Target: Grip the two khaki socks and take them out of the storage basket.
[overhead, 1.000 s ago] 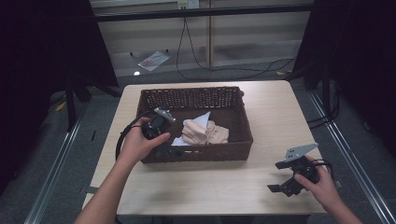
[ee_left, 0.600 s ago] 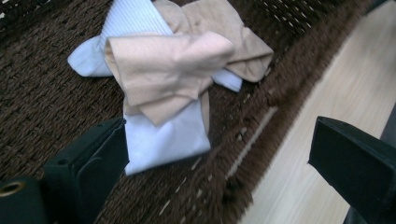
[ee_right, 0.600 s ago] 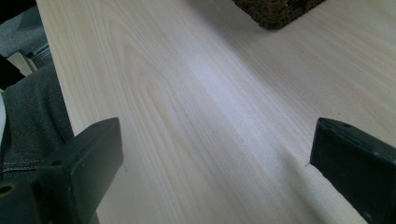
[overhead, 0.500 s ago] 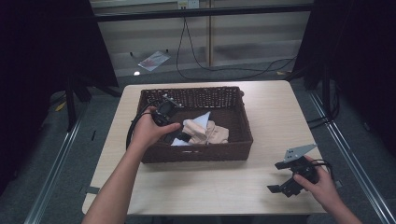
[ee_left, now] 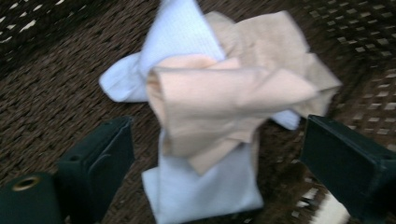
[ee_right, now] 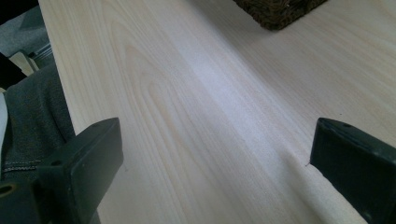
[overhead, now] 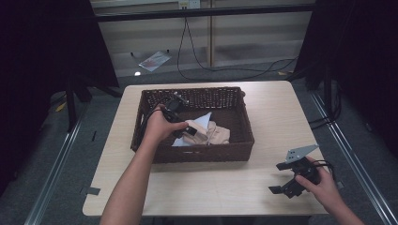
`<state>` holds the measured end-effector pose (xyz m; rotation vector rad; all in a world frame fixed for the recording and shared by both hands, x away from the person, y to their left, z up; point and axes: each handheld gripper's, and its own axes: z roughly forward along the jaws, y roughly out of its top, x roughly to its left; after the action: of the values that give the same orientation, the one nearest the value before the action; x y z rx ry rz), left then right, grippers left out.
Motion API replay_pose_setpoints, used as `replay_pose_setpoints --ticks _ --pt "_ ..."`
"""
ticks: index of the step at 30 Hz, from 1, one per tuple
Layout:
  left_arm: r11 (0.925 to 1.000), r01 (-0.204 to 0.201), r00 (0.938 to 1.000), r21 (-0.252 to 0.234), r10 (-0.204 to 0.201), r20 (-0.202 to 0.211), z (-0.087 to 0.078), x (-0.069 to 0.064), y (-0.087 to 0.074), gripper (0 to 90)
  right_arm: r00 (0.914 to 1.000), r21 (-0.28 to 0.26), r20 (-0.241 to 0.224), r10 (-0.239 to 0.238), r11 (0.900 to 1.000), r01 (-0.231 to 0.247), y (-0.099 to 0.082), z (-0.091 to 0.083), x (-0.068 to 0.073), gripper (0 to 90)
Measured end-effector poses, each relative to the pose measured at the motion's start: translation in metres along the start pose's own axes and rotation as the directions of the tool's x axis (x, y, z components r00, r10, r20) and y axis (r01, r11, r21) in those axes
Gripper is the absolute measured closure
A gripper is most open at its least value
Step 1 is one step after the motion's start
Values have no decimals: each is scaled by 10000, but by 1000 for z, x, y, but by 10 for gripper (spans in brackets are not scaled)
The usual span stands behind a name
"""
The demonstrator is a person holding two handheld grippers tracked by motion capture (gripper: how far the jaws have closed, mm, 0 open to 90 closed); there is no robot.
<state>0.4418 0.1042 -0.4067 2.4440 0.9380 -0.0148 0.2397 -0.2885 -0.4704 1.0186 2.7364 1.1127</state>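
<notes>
- Our left gripper [overhead: 184, 127] is down inside the wicker basket [overhead: 244, 136]; jaws have just been closing a bit but are wide apart w/ nothing pinched.
- Beige cloth [ee_left: 219, 100] lies on the light blue cloth [ee_left: 205, 196], btwn the jaws, mid-basket; basket walls near on all sides.
- Our right gripper [overhead: 293, 180] rests at the table [overhead: 211, 187] front-right corner, jaws spread, holding nothing; bare wood ahead.
</notes>
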Motion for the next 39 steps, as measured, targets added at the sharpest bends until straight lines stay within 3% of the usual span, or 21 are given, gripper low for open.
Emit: replay_pose_setpoints --ticks 8,14,15,17,19,22,27,32,39 --pt "9992 316 9995 -225 -316 -9 15 7 3 166 10000 24 -58 -1 10000 1 0 1 0 19" --pt "9985 526 9979 -121 -521 381 25 11 3 312 10000 46 2 -23 10000 23 0 0 0 19" --pt "9985 526 9979 -121 -521 381 25 11 3 406 10000 51 27 -27 10000 27 0 0 -1 19" --pt "9982 597 9973 -58 -594 442 27 10 4 490 10000 70 42 -32 10000 32 0 0 0 20" --pt "9976 666 9974 210 -672 273 27 10 4 655 10000 50 25 -29 10000 29 0 0 0 20" --pt "9972 703 9970 249 -710 301 24 10 3 816 10000 39 18 -47 10000 47 0 0 -1 20" --pt "9968 758 9965 270 -767 337 13 6 7 847 10000 36 12 -49 10000 49 1 -1 -1 21" --pt "9966 766 9965 297 -775 305 -9 2 14 848 10000 -6 -17 -8 10000 8 1 -1 -1 21" --pt "9959 875 9946 226 -886 533 -14 3 16 847 10000 -37 -22 -19 10000 19 1 -1 -2 21"
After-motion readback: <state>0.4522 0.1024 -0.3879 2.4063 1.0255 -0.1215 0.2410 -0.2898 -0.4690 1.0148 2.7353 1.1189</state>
